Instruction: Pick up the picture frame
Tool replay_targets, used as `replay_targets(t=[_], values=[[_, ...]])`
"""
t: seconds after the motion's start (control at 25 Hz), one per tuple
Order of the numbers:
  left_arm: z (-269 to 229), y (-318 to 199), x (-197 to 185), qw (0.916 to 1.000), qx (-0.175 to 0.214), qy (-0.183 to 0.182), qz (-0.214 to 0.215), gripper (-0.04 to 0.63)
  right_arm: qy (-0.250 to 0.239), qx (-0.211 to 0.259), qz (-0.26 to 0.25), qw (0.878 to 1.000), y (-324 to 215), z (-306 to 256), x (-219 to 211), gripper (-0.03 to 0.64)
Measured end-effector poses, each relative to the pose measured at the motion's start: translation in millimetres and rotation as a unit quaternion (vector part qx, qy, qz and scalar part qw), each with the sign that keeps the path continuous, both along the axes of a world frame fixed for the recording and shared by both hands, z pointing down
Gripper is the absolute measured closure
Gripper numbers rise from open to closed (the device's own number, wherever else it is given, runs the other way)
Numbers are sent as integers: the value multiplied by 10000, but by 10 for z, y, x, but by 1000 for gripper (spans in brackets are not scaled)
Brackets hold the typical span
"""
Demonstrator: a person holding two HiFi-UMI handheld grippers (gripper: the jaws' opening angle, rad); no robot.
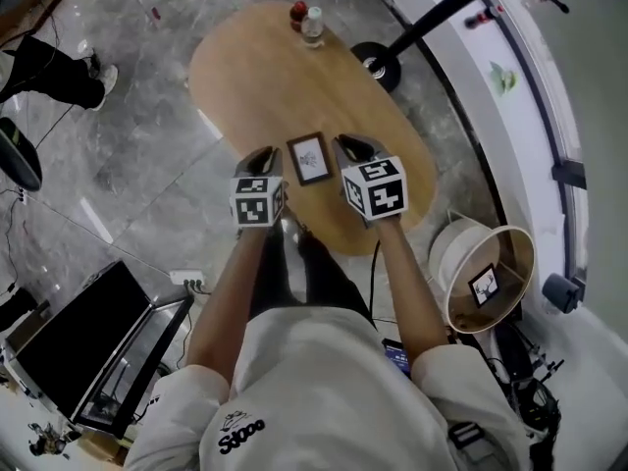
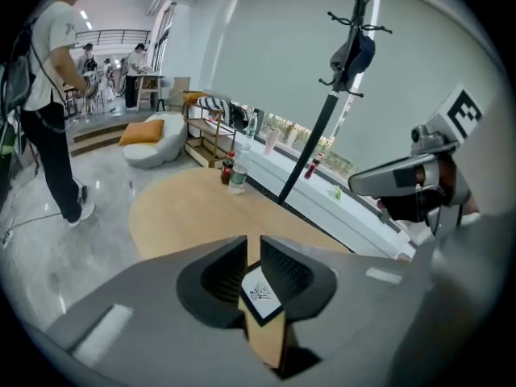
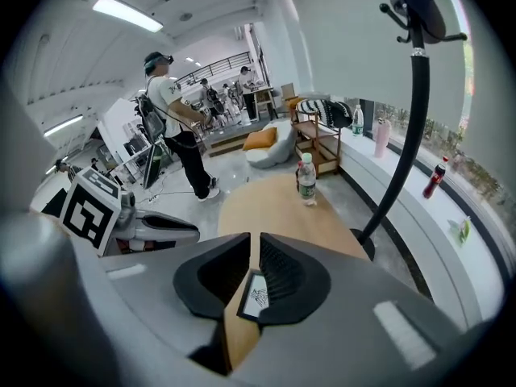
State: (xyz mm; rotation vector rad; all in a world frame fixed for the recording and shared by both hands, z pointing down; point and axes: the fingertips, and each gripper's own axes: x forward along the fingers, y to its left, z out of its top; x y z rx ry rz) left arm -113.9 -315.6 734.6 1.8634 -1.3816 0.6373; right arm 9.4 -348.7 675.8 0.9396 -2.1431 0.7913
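The picture frame (image 1: 310,158), dark-rimmed with a white print, lies flat on the oval wooden table (image 1: 245,77) near its front end. My left gripper (image 1: 267,157) hangs just left of it and my right gripper (image 1: 345,146) just right of it, both pointing down at the tabletop. In the left gripper view the jaws of the left gripper (image 2: 253,252) stand a narrow gap apart, with the frame (image 2: 261,297) showing below them, not between the pads. The right gripper (image 3: 255,252) shows the same narrow gap, with the frame (image 3: 255,298) beneath it.
A clear bottle (image 1: 312,26) and a red bottle (image 1: 298,11) stand at the table's far end. A coat stand's black base (image 1: 375,65) sits right of the table. A round basket (image 1: 483,285) holds another small picture. A person (image 2: 48,95) stands off to the left.
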Motion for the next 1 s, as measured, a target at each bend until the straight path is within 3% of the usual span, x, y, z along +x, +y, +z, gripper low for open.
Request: replay_targets(t=[0.4,0.76,1.0], values=[[788,46,2,9952,-706,285,-614,525,360,-495,-186,9980,-7,879,-135,557],[1473,218,78,9907,-1205,334,-545,520,483,-1075,-121,9930,156,1660,-79,540],[1919,316,52,9847,-1487,483,-774,517,518,-1437,-86,9882,303,2147,-62,533]])
